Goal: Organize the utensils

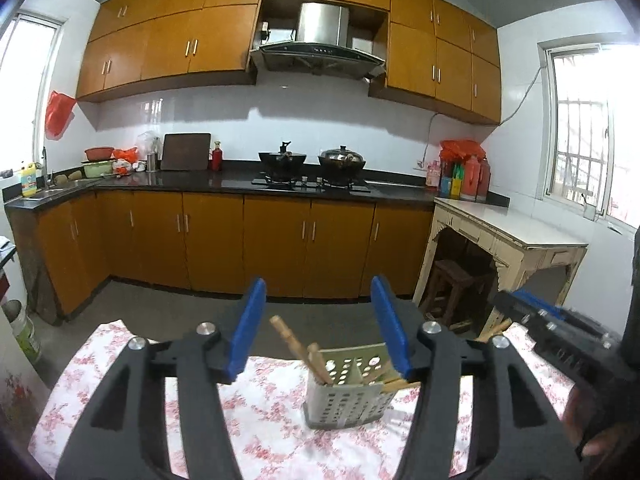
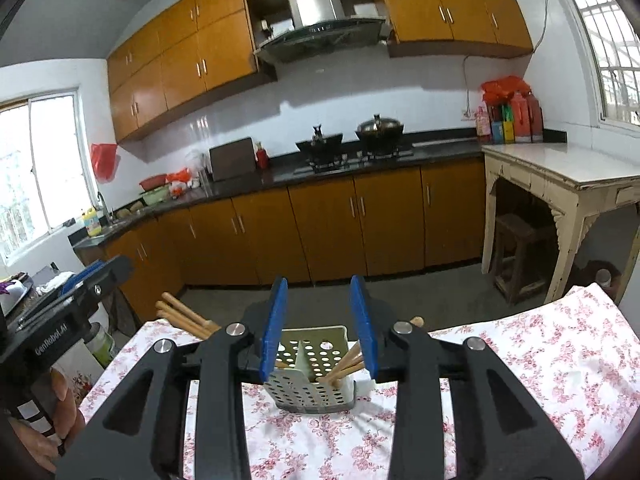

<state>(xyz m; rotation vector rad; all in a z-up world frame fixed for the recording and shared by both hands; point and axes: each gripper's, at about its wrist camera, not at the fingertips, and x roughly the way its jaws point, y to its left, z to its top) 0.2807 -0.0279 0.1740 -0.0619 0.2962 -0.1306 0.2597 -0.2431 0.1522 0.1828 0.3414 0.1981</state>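
Keep both grippers clear of the wooden utensils point(image 1: 298, 346) leaning out of the perforated holder point(image 2: 310, 376) on the floral cloth point(image 2: 520, 360). The left gripper point(image 1: 320, 328) has its fingers spread and empty, the holder just beyond its tips. The right gripper point(image 2: 320, 328) is parted and empty, its fingers framing the holder. Both point slightly downward.
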